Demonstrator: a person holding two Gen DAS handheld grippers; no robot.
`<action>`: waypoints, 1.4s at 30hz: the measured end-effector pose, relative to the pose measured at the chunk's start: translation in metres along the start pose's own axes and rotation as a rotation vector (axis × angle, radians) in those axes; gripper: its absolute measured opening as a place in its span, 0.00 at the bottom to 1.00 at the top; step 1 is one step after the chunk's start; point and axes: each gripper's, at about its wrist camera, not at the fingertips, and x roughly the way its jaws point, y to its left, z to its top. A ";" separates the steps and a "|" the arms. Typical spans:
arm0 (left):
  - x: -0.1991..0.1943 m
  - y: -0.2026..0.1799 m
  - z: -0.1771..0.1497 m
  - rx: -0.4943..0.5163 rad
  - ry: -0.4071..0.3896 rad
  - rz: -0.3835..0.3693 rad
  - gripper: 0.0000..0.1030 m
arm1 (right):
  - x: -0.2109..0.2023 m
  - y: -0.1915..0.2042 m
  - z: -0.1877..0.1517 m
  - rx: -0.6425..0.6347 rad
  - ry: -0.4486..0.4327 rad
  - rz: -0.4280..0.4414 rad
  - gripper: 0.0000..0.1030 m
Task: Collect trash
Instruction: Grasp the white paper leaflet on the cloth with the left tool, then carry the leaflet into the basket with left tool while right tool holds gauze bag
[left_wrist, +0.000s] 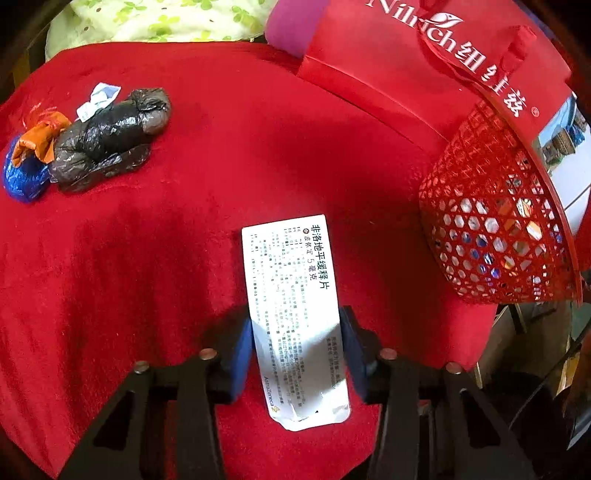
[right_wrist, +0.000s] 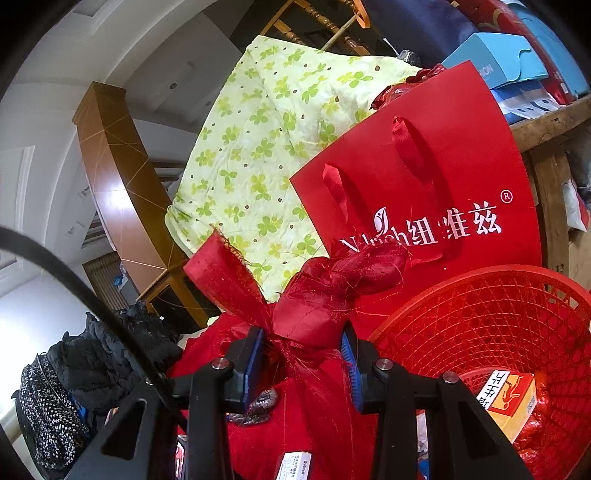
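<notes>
In the left wrist view my left gripper (left_wrist: 295, 332) is shut on a white medicine box (left_wrist: 293, 295) with Chinese print, above the red cloth (left_wrist: 184, 258). A red mesh basket (left_wrist: 491, 221) holding trash stands to the right. A black crumpled bag (left_wrist: 110, 136), an orange and blue wrapper (left_wrist: 31, 155) and a white paper scrap (left_wrist: 98, 99) lie far left. In the right wrist view my right gripper (right_wrist: 303, 350) is shut on a red fabric bundle (right_wrist: 314, 295), held up left of the basket (right_wrist: 498, 325), which holds an orange and white box (right_wrist: 509, 398).
A red paper bag with white lettering (left_wrist: 424, 62) (right_wrist: 424, 184) stands behind the basket. A green flowered quilt (right_wrist: 266, 129) lies beyond it. Dark clothes (right_wrist: 74, 387) hang low at the left. Blue boxes (right_wrist: 506, 59) sit on a wooden shelf at the upper right.
</notes>
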 end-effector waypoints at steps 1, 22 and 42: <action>0.000 0.001 0.001 -0.007 0.000 -0.007 0.45 | 0.000 0.000 0.000 0.001 -0.002 0.001 0.39; -0.142 -0.085 0.045 0.253 -0.306 -0.063 0.44 | -0.058 -0.055 0.028 0.151 -0.187 -0.066 0.39; -0.093 -0.194 0.083 0.383 -0.309 -0.147 0.45 | -0.075 -0.111 0.027 0.322 -0.149 -0.125 0.48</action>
